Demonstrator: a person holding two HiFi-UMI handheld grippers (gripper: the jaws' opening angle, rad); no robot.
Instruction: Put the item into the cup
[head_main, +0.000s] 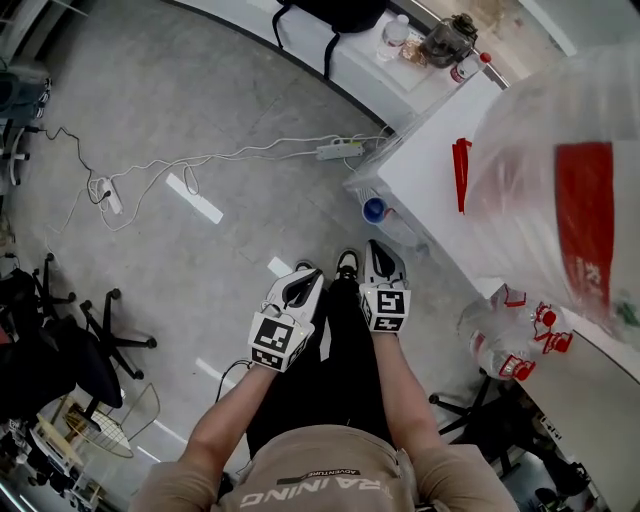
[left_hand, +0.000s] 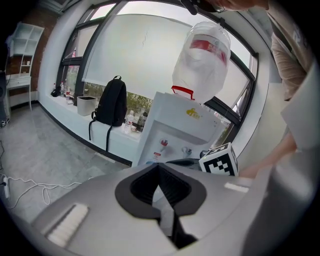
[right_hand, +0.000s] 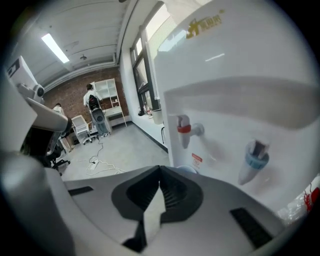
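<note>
While the person stands on the bare grey floor, the left gripper and the right gripper are held low and side by side, both pointing forward. Each gripper's own view shows its dark jaws pressed together at the tips with nothing between them. A small round blue cup sits at the front of the tall white water dispenser, just ahead of the right gripper and apart from it. From above it shows as a ring, so its mouth faces up and its axis is upright. In the right gripper view its pale rim peeks over the jaws, under the red tap, with the blue tap further right. Which thing is the item to go in, I cannot tell. The dispenser's front edge runs close along the right — open floor lies ahead and to the left, crossed by white cables and a power strip. A black office chair stands well off at lower left.
</note>
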